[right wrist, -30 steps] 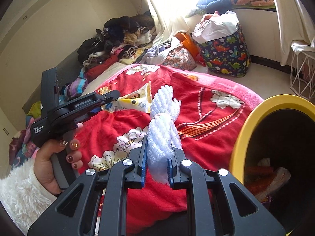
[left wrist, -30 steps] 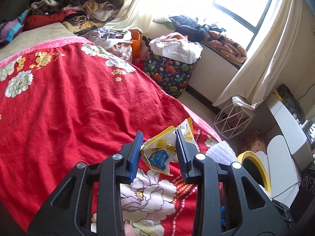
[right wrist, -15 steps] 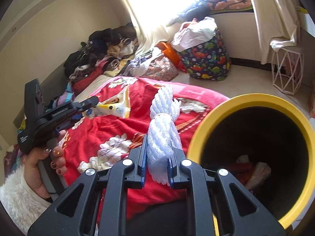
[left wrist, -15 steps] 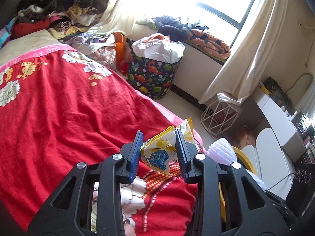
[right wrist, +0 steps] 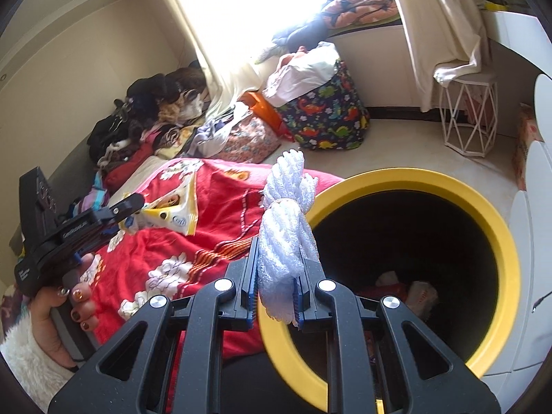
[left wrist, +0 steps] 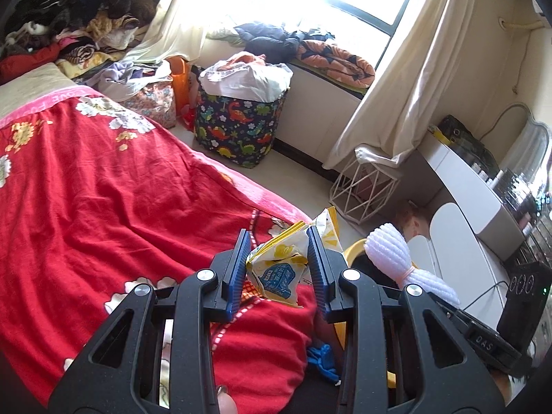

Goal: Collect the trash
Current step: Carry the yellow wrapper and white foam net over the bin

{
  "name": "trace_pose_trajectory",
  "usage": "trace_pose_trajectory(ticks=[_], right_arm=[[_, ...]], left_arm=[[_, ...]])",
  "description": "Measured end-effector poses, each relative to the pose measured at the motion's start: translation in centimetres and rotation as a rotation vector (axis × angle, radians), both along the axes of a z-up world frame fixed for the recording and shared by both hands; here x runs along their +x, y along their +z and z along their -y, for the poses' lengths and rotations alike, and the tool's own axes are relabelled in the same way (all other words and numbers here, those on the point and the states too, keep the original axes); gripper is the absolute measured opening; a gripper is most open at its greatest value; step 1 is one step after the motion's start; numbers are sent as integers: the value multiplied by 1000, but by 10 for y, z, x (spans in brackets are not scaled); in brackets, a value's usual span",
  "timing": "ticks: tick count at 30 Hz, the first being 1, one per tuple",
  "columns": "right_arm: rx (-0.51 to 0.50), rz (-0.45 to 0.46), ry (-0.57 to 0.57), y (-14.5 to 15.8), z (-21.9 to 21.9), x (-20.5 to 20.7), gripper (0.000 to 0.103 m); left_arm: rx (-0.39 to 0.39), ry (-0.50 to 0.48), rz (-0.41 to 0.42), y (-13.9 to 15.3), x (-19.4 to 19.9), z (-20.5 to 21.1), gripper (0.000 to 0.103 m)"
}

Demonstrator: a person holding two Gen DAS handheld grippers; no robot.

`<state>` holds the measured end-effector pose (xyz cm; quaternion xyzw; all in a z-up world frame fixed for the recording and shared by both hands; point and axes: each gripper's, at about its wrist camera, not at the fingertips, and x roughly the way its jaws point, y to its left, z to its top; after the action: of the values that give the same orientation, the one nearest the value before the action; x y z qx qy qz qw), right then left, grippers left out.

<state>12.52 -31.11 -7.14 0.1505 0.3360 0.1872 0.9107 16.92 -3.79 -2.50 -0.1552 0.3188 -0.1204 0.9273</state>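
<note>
Two pieces of trash are held, one per gripper. The left gripper (left wrist: 278,265) clamps one yellow snack wrapper (left wrist: 283,265) above the near edge of the red blanket (left wrist: 103,214). The right gripper (right wrist: 276,283) pinches one white foam net sleeve (right wrist: 286,241), pointing upward over the left rim of the single yellow-rimmed bin (right wrist: 448,183), which already holds trash.

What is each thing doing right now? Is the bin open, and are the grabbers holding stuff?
left gripper: shut on the snack wrapper, above the red blanket
right gripper: shut on the white foam net, at the bin's rim
yellow-rimmed bin: open, trash inside
dinosaur basket: heaped full
</note>
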Motion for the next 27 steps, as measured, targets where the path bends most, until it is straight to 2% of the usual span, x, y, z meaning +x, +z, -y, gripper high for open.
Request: trace_pose_trajectory(ticks=[15,27], right_arm=[[-9,9,-160,-1,53,-8,16],[1,-26,-237,-10,83,-14,16]], left_arm=[[33,-115,25,7,-8,52,26],[102,-213,36,2,-9,97,26]])
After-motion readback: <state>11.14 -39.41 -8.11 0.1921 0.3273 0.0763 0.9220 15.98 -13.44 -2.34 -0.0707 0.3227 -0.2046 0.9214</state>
